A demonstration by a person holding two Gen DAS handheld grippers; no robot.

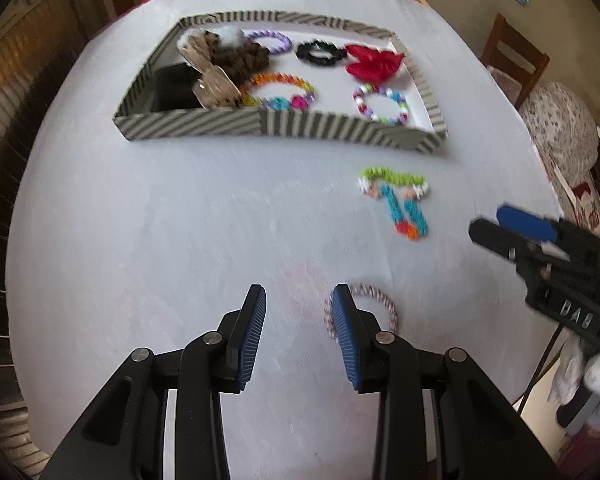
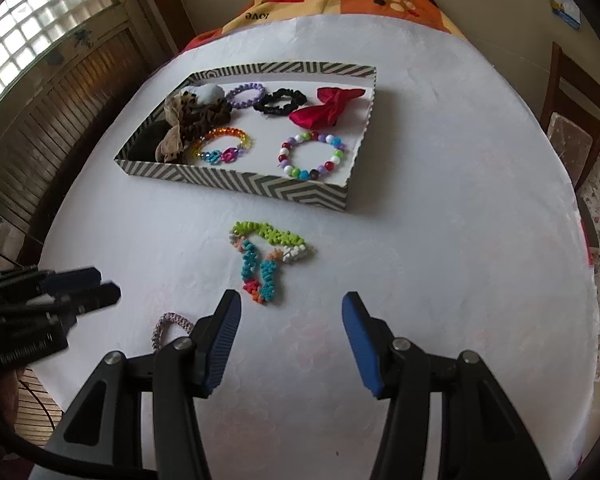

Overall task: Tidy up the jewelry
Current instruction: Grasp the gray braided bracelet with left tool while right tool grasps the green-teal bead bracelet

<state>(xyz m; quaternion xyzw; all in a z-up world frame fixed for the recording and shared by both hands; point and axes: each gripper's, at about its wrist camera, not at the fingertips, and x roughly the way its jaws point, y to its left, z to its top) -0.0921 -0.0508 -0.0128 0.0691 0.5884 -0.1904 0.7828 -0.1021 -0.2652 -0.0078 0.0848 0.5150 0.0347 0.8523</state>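
A zigzag-patterned tray (image 1: pixel 196 124) (image 2: pixel 240 182) holds scrunchies, a red bow (image 1: pixel 374 62) and bead bracelets. A green, teal and orange beaded necklace (image 1: pixel 396 200) (image 2: pixel 266 260) lies on the white table in front of the tray. A pinkish coil hair tie (image 1: pixel 380 304) (image 2: pixel 168 324) lies nearer. My left gripper (image 1: pixel 300 300) is open and empty; its right finger overlaps the hair tie. My right gripper (image 2: pixel 292 304) is open and empty just short of the necklace. Each gripper shows in the other's view, the right one (image 1: pixel 500 228) and the left one (image 2: pixel 96 284).
The table (image 1: pixel 140 220) is round with a white cloth. A wooden chair (image 2: pixel 572 112) stands at the right, wooden shutters at the left, an orange patterned cloth beyond the far edge.
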